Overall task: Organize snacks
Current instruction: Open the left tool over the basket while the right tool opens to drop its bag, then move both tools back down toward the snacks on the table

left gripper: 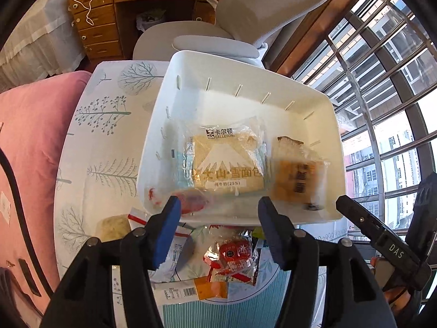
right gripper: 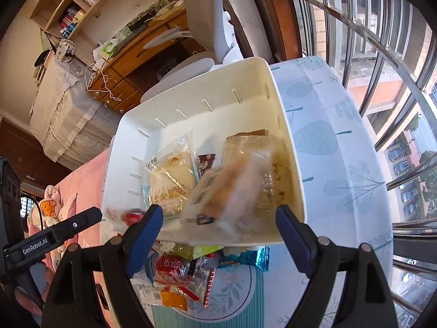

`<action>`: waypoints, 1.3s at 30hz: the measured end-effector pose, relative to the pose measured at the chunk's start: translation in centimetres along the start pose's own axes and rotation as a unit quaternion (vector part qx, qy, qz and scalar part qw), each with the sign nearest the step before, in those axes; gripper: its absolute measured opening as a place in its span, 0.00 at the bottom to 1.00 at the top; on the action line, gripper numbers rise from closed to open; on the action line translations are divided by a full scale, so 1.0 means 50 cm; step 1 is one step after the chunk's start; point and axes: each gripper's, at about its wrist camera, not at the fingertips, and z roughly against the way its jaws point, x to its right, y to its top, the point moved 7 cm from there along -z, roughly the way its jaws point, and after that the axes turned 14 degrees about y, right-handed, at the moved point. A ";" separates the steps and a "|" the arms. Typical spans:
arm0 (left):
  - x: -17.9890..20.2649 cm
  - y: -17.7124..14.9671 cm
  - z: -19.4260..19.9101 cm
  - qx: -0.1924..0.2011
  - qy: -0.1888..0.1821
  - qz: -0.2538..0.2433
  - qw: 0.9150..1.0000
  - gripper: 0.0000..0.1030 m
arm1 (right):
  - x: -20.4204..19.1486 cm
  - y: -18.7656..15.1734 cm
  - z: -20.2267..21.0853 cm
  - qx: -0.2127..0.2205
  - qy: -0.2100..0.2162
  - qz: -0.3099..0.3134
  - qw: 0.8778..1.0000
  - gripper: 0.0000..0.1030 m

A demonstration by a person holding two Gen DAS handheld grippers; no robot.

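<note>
Both sets of fingers stand apart with nothing pressed between them: the left gripper (left gripper: pixel 218 205) hangs over the near rim of the white bin (left gripper: pixel 322 101), and I see my right gripper (right gripper: pixel 218 213) wide open over the same rim, a little further along. No earlier picture is on my screen, so I only report how they stand. Inside the bin a bread pack (left gripper: pixel 226 161) with a mountain print lies flat near the middle, and an orange pack (left gripper: pixel 299 181) sits just beside it toward the window side; in the right wrist view that orange pack (right gripper: pixel 232 191) is blurred, so I cannot tell whether it rests or is in the air. A small red snack (left gripper: pixel 191 203), also blurred, lies at the bin's near edge beside the left finger. Behind the orange pack a pack of pale crumbly pieces (right gripper: pixel 275 175) leans on the bin's wall. On the worktop (left gripper: pixel 109 136), covered by a tree-print cloth, a heap of loose snacks (left gripper: pixel 232 257) lies just in front of the bin, red wrappers on top, with a blue wrapper (right gripper: pixel 243 259) at its edge. A grey chair (left gripper: pixel 259 13) stands beyond the bin.
</note>
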 end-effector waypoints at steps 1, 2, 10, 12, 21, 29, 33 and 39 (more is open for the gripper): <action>-0.001 -0.004 0.005 0.001 0.000 0.001 1.000 0.57 | 0.000 -0.002 0.005 -0.001 0.004 0.000 1.000 0.83; -0.001 -0.009 0.011 0.002 0.002 0.003 1.000 0.58 | 0.000 -0.004 0.010 0.000 0.008 -0.001 1.000 0.83; -0.001 -0.072 0.070 0.010 0.019 0.023 1.000 0.61 | -0.004 -0.023 0.057 0.000 0.027 0.008 1.000 0.83; -0.001 -0.096 0.087 0.014 0.026 0.030 0.999 0.61 | -0.004 -0.032 0.068 -0.003 0.031 0.012 0.999 0.83; -0.023 -0.210 0.143 0.022 0.034 0.074 0.996 0.62 | -0.004 -0.100 0.094 -0.040 0.048 0.026 0.998 0.83; -0.067 -0.300 0.161 0.014 0.050 0.117 0.992 0.62 | -0.010 -0.175 0.079 -0.084 0.051 0.036 0.994 0.83; -0.087 -0.326 0.163 0.012 0.053 0.129 0.990 0.62 | -0.014 -0.207 0.069 -0.107 0.052 0.036 0.992 0.83; -0.123 -0.344 0.148 0.003 0.054 0.140 0.989 0.62 | -0.014 -0.243 0.053 -0.130 0.044 0.021 0.990 0.83</action>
